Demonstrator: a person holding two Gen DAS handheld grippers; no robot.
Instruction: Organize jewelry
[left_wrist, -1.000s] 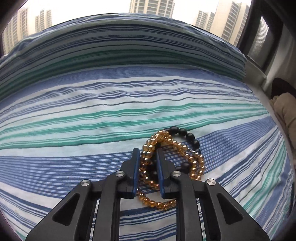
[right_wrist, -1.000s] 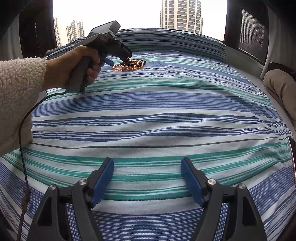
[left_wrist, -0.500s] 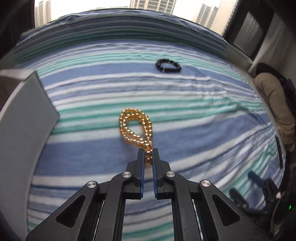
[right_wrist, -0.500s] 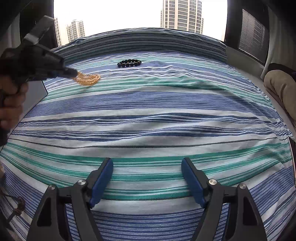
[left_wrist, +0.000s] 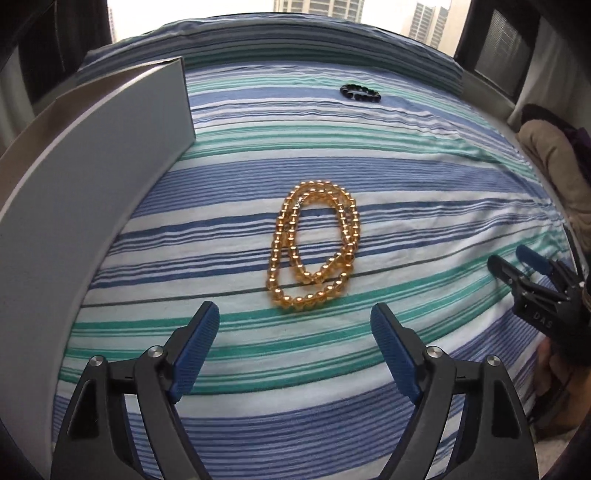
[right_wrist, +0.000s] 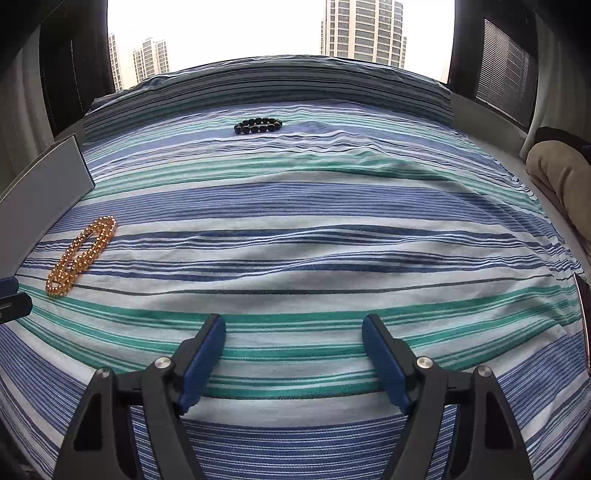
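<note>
An amber bead necklace (left_wrist: 312, 245) lies looped on the striped bedspread (left_wrist: 424, 206), just ahead of my left gripper (left_wrist: 295, 325), which is open and empty. The necklace also shows at the left in the right wrist view (right_wrist: 81, 254). A black bead bracelet (left_wrist: 360, 92) lies far back on the bed; it shows too in the right wrist view (right_wrist: 258, 125). My right gripper (right_wrist: 293, 339) is open and empty above the bedspread (right_wrist: 332, 229), also visible at the right edge of the left wrist view (left_wrist: 517, 262).
A grey box wall (left_wrist: 92, 177) stands at the left of the necklace, also in the right wrist view (right_wrist: 44, 181). A beige cushion (left_wrist: 554, 162) lies off the bed's right side. A window with towers is behind the bed.
My left gripper carried the amber necklace away from the black bracelet toward the grey box, laid it on the bedspread, opened and drew back. The right gripper has stayed still.
</note>
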